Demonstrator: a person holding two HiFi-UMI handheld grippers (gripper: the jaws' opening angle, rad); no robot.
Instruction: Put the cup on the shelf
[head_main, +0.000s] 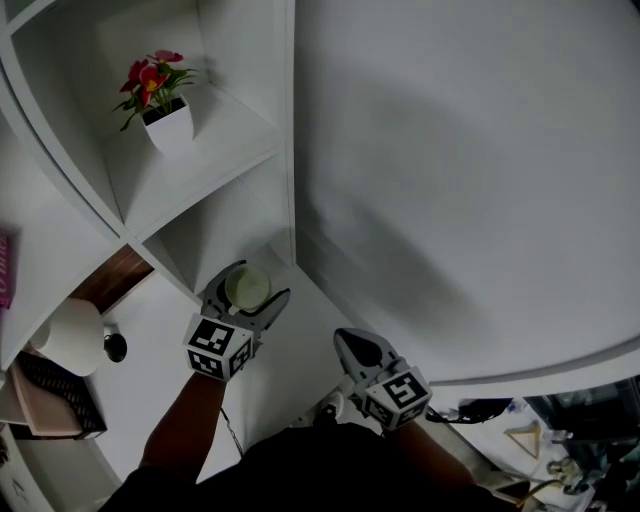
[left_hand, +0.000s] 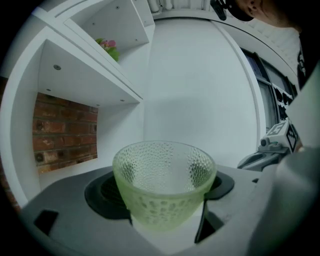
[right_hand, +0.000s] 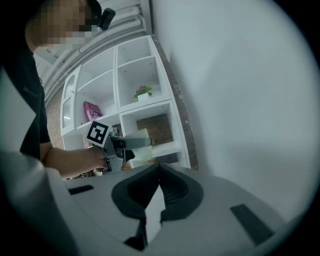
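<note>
A pale green dimpled glass cup (left_hand: 164, 184) sits upright between the jaws of my left gripper (left_hand: 165, 200), which is shut on it. In the head view the cup (head_main: 246, 286) and left gripper (head_main: 248, 292) hover in front of the lower open compartment of the white shelf unit (head_main: 215, 150). The compartment has a brick back (left_hand: 65, 135). My right gripper (head_main: 358, 348) hangs lower and to the right, its fingertips (right_hand: 159, 166) touching with nothing between them. From the right gripper view the held cup (right_hand: 141, 148) shows before the shelf (right_hand: 165, 107).
A white pot of red flowers (head_main: 168, 125) stands in the compartment above. A pink book (head_main: 3, 270) and a white round object (head_main: 72, 337) lie further left. A plain white wall (head_main: 480, 180) fills the right side. Small clutter (head_main: 540, 440) lies low at the right.
</note>
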